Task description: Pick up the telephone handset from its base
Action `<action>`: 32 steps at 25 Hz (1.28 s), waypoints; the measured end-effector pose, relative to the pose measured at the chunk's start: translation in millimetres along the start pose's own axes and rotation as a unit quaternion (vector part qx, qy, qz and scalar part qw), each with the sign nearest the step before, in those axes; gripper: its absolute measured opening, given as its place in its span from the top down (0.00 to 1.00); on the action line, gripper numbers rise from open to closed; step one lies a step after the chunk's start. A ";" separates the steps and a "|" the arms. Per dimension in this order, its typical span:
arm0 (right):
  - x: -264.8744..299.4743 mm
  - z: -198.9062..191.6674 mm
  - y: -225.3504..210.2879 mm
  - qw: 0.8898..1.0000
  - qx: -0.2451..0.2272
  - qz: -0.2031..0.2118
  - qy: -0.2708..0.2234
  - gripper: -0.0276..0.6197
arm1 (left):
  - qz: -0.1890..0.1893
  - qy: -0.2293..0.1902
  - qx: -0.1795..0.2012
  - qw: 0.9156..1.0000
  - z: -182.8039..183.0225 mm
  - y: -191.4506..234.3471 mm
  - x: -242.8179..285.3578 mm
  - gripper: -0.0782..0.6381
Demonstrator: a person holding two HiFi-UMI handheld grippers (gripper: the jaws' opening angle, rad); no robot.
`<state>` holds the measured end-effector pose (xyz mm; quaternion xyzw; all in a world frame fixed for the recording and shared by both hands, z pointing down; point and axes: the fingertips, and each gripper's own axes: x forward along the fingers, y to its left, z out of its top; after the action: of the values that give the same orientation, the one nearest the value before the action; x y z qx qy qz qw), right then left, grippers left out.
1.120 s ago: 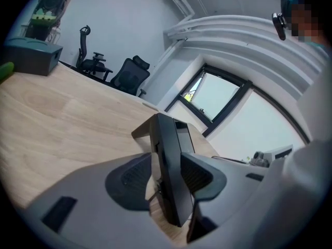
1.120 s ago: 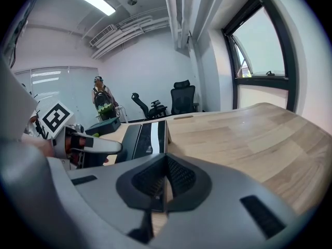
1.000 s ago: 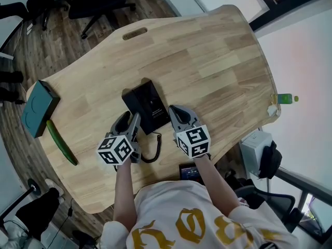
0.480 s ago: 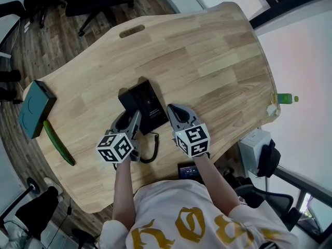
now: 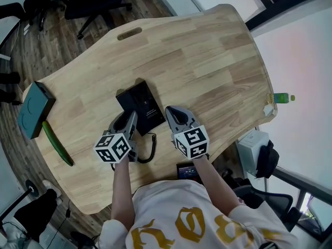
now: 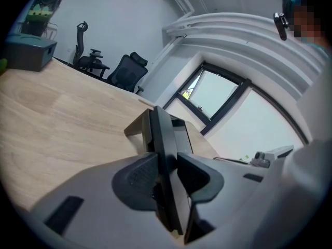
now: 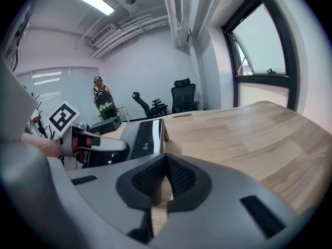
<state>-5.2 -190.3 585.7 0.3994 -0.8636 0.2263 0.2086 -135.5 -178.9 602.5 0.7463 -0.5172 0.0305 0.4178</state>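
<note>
Head view: cucumber [image 5: 57,143], teal box [image 5: 34,109] (left of telephone [image 5: 145,105]).

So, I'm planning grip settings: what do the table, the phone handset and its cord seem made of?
The table: pale wood, matte, with visible grain and plank seams. The handset: probably hard plastic, smooth black with a slight sheen. The cord: black coils, likely plastic-sheathed; too small to be sure.
</note>
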 end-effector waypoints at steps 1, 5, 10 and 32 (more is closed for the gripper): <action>-1.4 0.6 0.3 1.000 0.000 0.000 -0.001 0.95 | 0.000 0.000 -0.003 1.000 -0.2 0.2 -0.7 0.72; -5.1 3.2 -0.1 1.000 -0.001 -0.001 -0.004 0.95 | -0.002 0.000 -0.014 1.000 0.3 -0.2 -1.1 0.73; -9.4 5.7 2.0 1.000 -0.004 -0.001 -0.010 0.95 | -0.010 -0.007 -0.024 1.000 2.0 -2.2 -3.6 0.74; -24.8 14.9 14.5 1.000 -0.007 -0.001 -0.028 0.95 | -0.049 -0.028 -0.040 0.998 7.1 -15.7 -17.7 0.79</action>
<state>-4.5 -175.4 556.9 0.4051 -0.8702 0.2084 0.1877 -133.9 -168.5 580.2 0.7539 -0.4923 -0.0312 0.4339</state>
